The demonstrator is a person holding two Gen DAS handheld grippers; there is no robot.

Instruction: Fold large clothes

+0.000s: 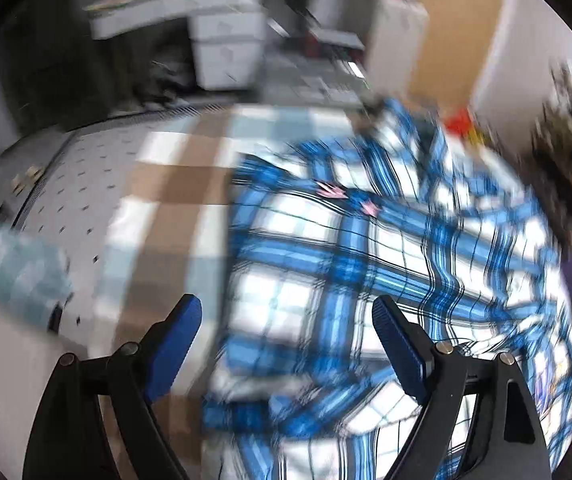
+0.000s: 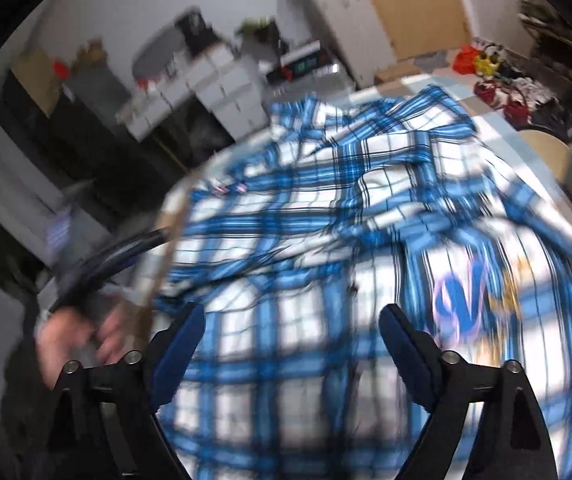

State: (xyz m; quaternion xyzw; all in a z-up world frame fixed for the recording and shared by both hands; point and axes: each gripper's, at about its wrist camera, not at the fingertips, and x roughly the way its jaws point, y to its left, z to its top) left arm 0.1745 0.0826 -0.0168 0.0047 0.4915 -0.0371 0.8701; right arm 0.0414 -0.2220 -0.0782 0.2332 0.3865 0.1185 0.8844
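Left wrist view: left gripper (image 1: 286, 312) wide, empty, above plaid shirt (image 1: 366, 248) on checked cloth (image 1: 165, 184).

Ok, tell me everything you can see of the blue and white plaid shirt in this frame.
The blue and white plaid shirt is thin woven cloth with broad blue bands and fine dark lines. It lies spread but rumpled, not yet folded flat, with raised creases, on a brown, white and pale blue checked cloth covering the table. Small pink marks show near its upper left in both views, and a blurred purple and yellow print sits towards its right in the right wrist view. Both pairs of jaws stand open above it; nothing grips it.
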